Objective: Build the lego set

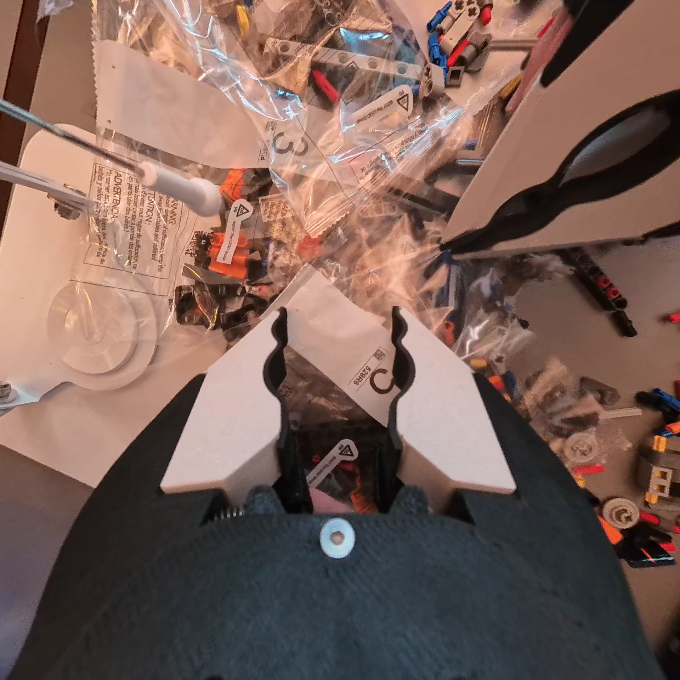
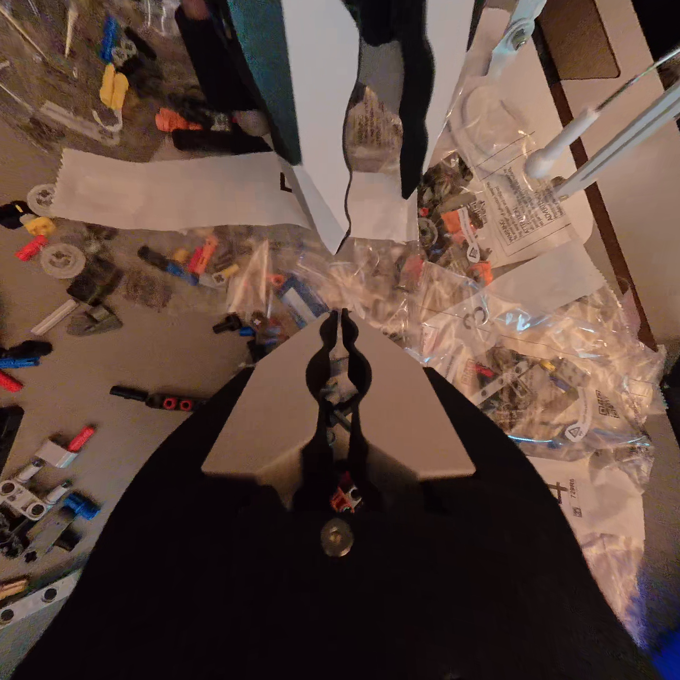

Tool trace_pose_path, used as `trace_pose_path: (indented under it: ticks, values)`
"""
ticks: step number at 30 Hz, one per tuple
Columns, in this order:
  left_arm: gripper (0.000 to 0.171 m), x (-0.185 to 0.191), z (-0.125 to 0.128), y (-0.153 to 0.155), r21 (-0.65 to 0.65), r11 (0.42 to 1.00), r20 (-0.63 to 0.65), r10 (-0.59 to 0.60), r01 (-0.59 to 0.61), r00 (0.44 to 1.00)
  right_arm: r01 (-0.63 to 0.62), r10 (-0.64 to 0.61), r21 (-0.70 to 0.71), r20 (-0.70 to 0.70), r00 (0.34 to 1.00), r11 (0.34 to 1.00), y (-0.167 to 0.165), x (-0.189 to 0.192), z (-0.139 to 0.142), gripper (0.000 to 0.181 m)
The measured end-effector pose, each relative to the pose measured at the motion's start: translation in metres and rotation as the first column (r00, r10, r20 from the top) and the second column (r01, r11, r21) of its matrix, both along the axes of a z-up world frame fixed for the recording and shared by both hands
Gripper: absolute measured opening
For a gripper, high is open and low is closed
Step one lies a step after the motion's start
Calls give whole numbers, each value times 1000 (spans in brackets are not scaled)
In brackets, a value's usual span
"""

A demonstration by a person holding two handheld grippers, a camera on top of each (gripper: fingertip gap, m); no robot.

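Plastic bags (image 1: 353, 154) crowding open left tool (image 1: 338, 312)

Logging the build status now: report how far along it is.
Done: only a small grey, blue and red sub-assembly. In hand: the right gripper is pinched shut on a clear plastic parts bag; the left gripper hangs open. Left: unopened bags, loose coloured pieces.

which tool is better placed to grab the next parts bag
Left, probably: the left tool is open right over a clear parts bag. The right tool is shut, seemingly pinching clear plastic already.
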State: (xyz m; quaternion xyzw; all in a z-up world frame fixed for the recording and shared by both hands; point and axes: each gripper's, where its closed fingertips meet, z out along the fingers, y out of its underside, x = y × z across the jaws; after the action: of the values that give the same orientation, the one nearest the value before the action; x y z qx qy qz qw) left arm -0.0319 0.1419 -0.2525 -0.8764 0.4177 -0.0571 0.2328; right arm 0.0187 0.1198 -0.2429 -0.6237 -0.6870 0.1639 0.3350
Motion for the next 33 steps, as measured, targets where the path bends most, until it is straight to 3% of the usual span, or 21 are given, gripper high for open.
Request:
trace_pose_path:
  ticks: [11,16,21,26,29,33]
  values:
    - [59,29,30,-7,72,994,105,-94,87,990,63,-95,-127,-268,959,990,12,-1,45,0]
    - [74,55,47,-12,93,986,245,-158,139,957,93,-141,-152,-349,927,984,20,4,60,0]
    - [88,71,68,-15,114,981,421,-192,158,886,137,-177,-126,-416,892,983,28,10,76,0]
    - [80,74,93,-8,168,979,528,-187,114,828,166,-203,-120,-463,863,979,32,12,86,0]
    - [75,77,95,-5,179,978,539,-185,102,822,168,-197,-103,-472,859,980,32,11,87,0]
    - [47,81,101,2,201,977,569,-178,74,803,180,-206,-100,-505,838,979,33,13,94,0]
